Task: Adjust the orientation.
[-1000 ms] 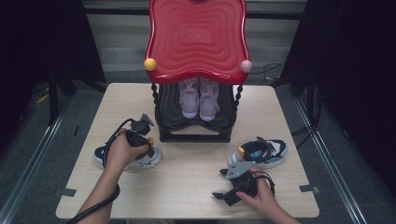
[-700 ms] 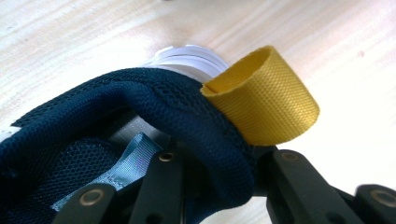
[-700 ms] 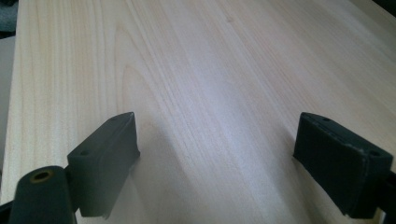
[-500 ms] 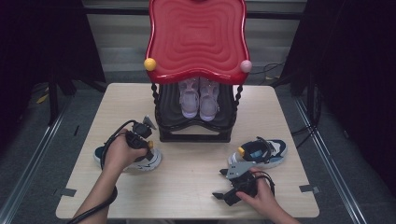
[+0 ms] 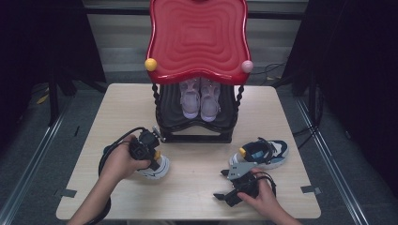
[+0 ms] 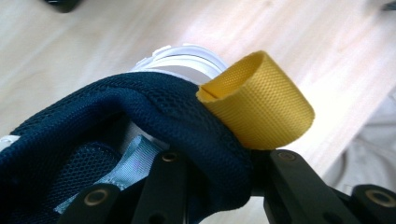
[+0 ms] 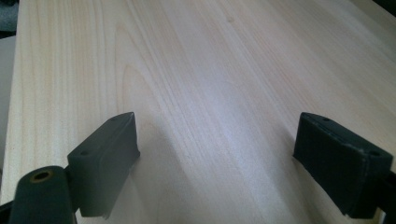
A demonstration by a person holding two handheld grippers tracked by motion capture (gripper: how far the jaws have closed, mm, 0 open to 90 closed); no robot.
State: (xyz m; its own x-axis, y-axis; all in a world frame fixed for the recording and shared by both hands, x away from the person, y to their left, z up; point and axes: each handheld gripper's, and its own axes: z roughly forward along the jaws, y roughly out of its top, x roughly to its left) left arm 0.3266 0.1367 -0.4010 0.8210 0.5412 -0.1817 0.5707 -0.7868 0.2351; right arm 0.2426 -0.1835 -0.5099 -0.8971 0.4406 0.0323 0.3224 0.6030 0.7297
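Observation:
My left gripper (image 6: 224,161) is shut on the navy mesh heel collar of a sneaker (image 6: 116,116), right beside its yellow pull loop (image 6: 259,107). In the high view this left gripper (image 5: 149,150) points down onto the white-soled sneaker (image 5: 158,169), at the table's left, in front of the rack. My right gripper (image 5: 219,185) rests near the front edge at the right and is open. Between its pads (image 7: 109,154) only bare wood shows. The matching second sneaker (image 5: 260,152) lies just behind the right gripper, apart from it.
A black shoe rack (image 5: 197,129) with a wavy red top (image 5: 197,40) stands at the table's back middle. A pale lilac pair of shoes (image 5: 201,96) sits on its lower shelf. Light wooden table (image 5: 197,197) shows between the two hands.
The left hand has shifted right toward the rack, and the sneaker has come along with it. The right hand and the second sneaker have stayed put.

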